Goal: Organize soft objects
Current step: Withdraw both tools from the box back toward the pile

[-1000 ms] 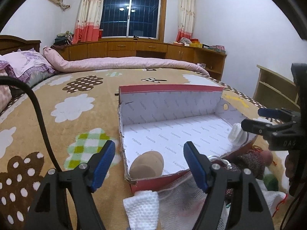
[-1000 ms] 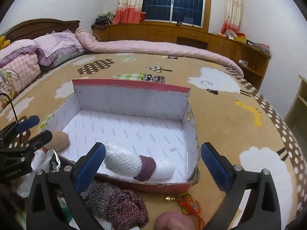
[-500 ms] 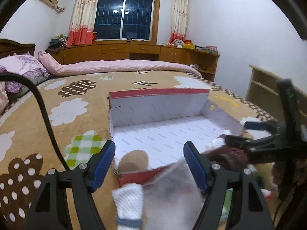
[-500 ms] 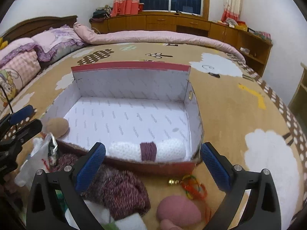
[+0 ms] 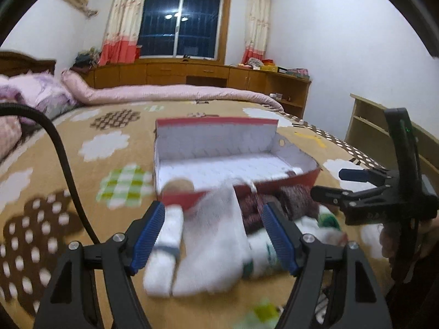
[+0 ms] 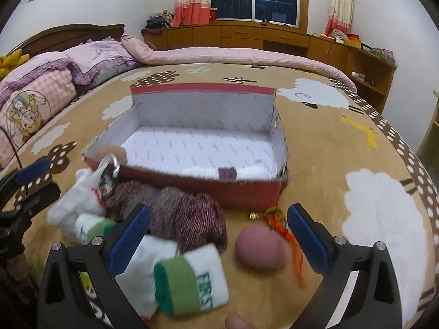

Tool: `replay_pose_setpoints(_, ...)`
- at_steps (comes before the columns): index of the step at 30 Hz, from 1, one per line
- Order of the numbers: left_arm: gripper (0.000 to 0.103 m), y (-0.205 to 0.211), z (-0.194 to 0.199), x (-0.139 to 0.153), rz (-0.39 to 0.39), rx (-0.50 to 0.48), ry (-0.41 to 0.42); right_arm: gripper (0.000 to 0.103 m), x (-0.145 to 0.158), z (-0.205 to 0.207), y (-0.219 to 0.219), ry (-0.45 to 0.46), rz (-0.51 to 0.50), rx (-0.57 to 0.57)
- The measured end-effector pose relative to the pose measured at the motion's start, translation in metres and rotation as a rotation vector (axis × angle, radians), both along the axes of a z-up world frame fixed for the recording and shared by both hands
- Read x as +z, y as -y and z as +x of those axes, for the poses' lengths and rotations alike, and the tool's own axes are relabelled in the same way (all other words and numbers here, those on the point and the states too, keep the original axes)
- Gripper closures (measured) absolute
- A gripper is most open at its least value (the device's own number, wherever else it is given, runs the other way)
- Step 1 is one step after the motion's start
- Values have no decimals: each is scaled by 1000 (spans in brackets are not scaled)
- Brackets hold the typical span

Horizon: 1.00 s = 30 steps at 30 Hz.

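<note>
Your red box (image 6: pixel 247 192) sits on the patterned blanket (image 6: pixel 356 150). Inside, a white knit roll with a maroon band (image 6: pixel 227 172) lies against the near wall, and a tan round item (image 6: pixel 115 153) sits in the near-left corner. Loose socks (image 6: pixel 189 277) lie just in front of the box. Your left gripper (image 5: pixel 214 235) is spread wide over white socks (image 5: pixel 211 244), gripping nothing. Your right gripper (image 6: pixel 219 235) is also released.
</note>
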<state>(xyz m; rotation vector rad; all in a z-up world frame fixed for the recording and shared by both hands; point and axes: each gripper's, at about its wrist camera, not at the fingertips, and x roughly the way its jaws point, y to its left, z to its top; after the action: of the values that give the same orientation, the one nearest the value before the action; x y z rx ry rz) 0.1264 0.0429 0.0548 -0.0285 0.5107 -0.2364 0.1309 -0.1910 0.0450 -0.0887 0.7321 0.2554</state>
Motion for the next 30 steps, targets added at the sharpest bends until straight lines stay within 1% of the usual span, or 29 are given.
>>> replay_pose_setpoints(3, 26, -1, -22, -8, -30, 15, -35, 2, -1, -11, -3, 0, 0, 3)
replay_pose_setpoints(6, 26, 2, -43, -12, -24, 40, -38, 2, 0, -28, -6, 16, 26, 17)
replay_pose_setpoints(8, 26, -1, -58, -14, -51, 52, -43, 2, -3, -40, -8, 32, 23, 26)
replay_pose_setpoints(11, 26, -6, -72, -16, -85, 76, -50, 2, -14, -61, -11, 30, 26, 48)
replay_pose_setpoints(15, 26, -11, -87, -18, -110, 107, -67, 2, -30, -83, -8, -4, 49, 46)
replay_pose_setpoints(19, 26, -15, -100, -15, -183, 70, -71, 2, -32, -97, -3, 13, 48, 45)
replay_pose_setpoints(21, 27, -11, -104, -14, -181, 57, -68, 2, -30, -102, -1, 31, 57, 44)
replay_pose_setpoints(26, 29, -1, -102, -23, -137, 45, -114, 2, -27, -112, 3, 63, 65, 17)
replay_pose_setpoints(28, 28, 3, -98, -28, -113, 48, -128, 2, -36, -112, 4, 48, 39, -20)
replay_pose_setpoints(30, 29, 8, -89, -37, -70, 76, -168, 2, -50, -108, -1, 8, 4, -25)
